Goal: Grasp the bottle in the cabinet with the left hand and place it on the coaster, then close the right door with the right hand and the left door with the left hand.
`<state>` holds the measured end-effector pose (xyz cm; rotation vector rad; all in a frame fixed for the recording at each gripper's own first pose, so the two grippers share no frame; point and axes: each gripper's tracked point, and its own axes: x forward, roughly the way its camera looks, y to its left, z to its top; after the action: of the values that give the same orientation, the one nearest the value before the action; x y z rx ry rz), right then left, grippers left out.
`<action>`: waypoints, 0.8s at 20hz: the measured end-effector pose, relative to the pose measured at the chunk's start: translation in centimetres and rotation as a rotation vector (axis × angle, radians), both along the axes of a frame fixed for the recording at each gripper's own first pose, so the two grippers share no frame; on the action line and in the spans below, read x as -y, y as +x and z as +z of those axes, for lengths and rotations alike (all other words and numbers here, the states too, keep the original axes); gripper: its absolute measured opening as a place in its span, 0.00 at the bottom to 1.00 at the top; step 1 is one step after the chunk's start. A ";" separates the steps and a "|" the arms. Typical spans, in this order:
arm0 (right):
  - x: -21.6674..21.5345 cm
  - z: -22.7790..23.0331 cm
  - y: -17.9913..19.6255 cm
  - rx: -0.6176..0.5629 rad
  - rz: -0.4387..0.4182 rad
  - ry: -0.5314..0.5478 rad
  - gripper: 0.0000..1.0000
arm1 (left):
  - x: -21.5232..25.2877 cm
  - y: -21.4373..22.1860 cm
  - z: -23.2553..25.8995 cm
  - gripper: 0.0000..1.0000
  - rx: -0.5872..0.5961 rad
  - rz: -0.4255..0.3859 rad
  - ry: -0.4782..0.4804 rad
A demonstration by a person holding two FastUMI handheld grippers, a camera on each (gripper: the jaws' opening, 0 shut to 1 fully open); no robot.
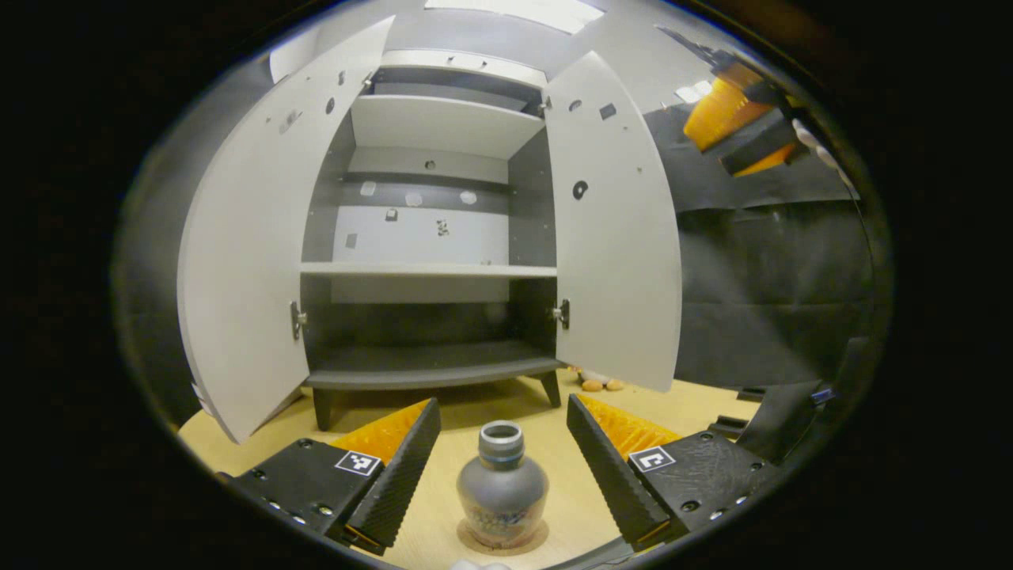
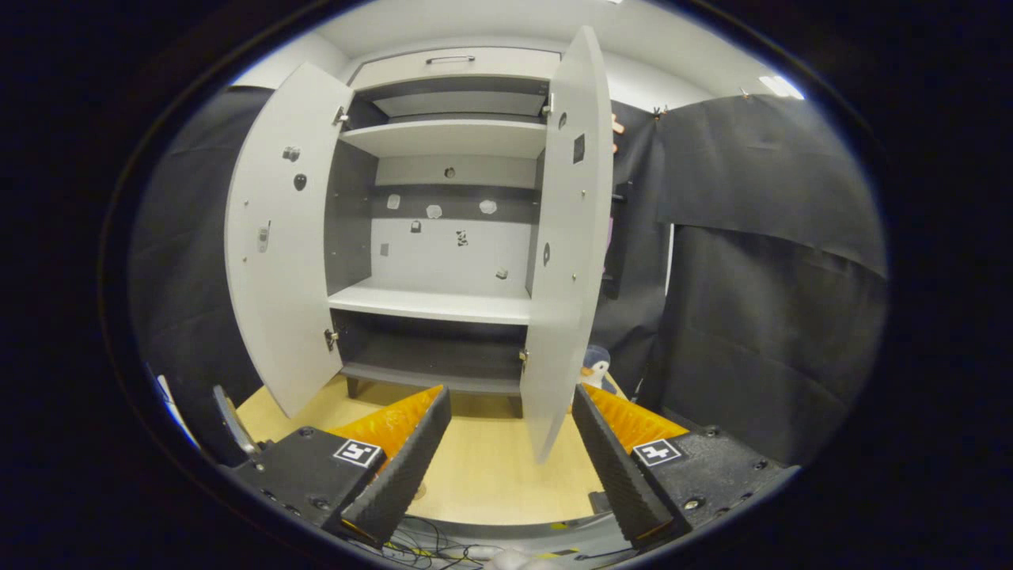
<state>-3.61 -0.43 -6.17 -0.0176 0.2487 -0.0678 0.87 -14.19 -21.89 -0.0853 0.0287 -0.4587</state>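
Between my left gripper's point(image 1: 500, 467) spread fingers the bottle point(image 1: 502, 491) stands upright on the coaster point(image 1: 502, 541), untouched, with the cabinet point(image 1: 431, 372) and both doors wide open behind. Over on the right gripper view, my right gripper point(image 2: 510, 459) is spread too, with the right door's point(image 2: 566, 261) edge straight ahead.

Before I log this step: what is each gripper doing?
Left gripper: open, bottle standing free between its fingers.
Right gripper: open, empty.
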 end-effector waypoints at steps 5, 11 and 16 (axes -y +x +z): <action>0.1 -0.4 0.3 0.030 -0.012 0.030 1.00 | -0.8 1.0 8.4 1.00 0.008 0.008 -0.002; 1.4 -0.5 0.6 0.066 -0.031 0.067 1.00 | -4.0 1.7 16.0 1.00 0.003 0.080 0.062; 5.7 0.1 1.5 0.092 -0.060 0.124 1.00 | -7.3 0.6 19.1 1.00 -0.032 0.175 0.089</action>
<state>-2.07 -6.14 -6.03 0.1163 0.1615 -0.1121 1.42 -6.94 -2.75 -0.0069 0.0722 -0.2803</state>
